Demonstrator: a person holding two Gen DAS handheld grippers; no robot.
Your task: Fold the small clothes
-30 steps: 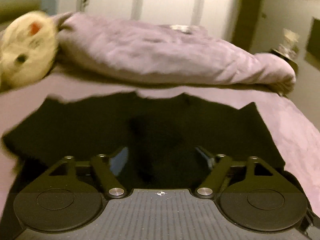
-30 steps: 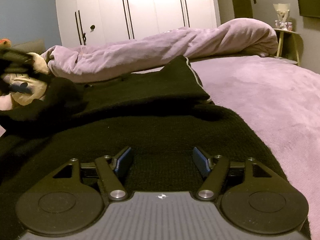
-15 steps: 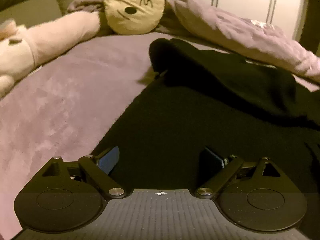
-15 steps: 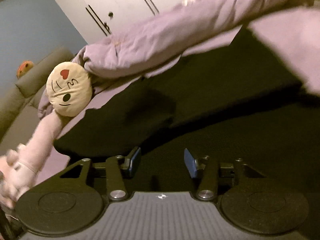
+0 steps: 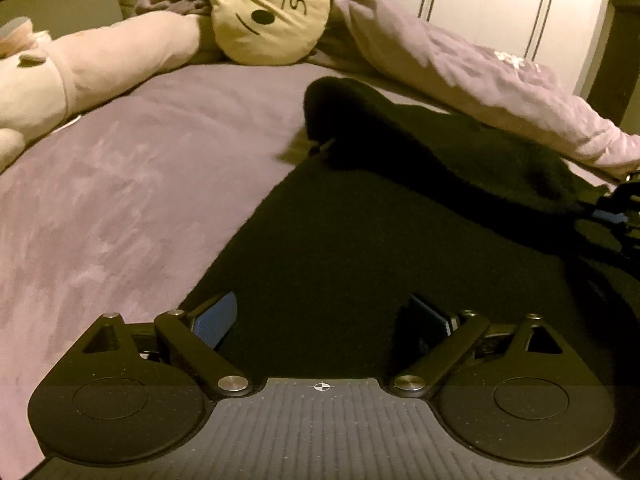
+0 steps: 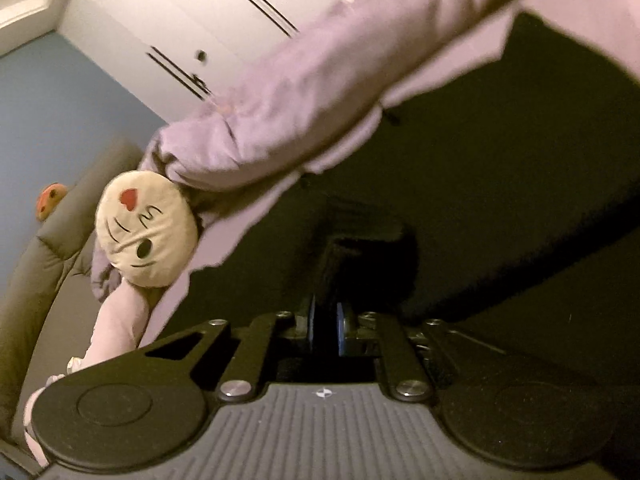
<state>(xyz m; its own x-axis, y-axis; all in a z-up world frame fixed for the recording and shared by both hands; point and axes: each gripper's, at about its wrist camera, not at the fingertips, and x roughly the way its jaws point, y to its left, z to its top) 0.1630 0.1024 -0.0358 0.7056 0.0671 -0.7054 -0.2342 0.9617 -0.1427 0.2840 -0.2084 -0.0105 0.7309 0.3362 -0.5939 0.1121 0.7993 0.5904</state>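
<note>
A black knit garment [image 5: 360, 240] lies spread on the purple bed cover [image 5: 120, 180]. One sleeve or corner is folded across it toward the back. My left gripper [image 5: 320, 312] hangs open just over the garment's left edge, with only flat cloth below its blue pads [image 5: 216, 314]. In the right wrist view the picture is rolled, and my right gripper [image 6: 326, 316] is shut on a raised pinch of the black garment [image 6: 500, 184]. That right gripper [image 5: 612, 212] also shows at the far right edge of the left wrist view, on the cloth.
A round cream emoji pillow [image 5: 270, 12] and a long pink plush toy [image 5: 92, 64] lie at the back left. A rolled purple duvet [image 5: 460, 68] runs along the back behind the garment. White wardrobe doors [image 5: 500, 0] stand beyond.
My left gripper swung from facing the garment's middle to its left edge, then stayed there, jaws slightly wider. My right gripper rolled, moved left and shut on a fold of the garment.
</note>
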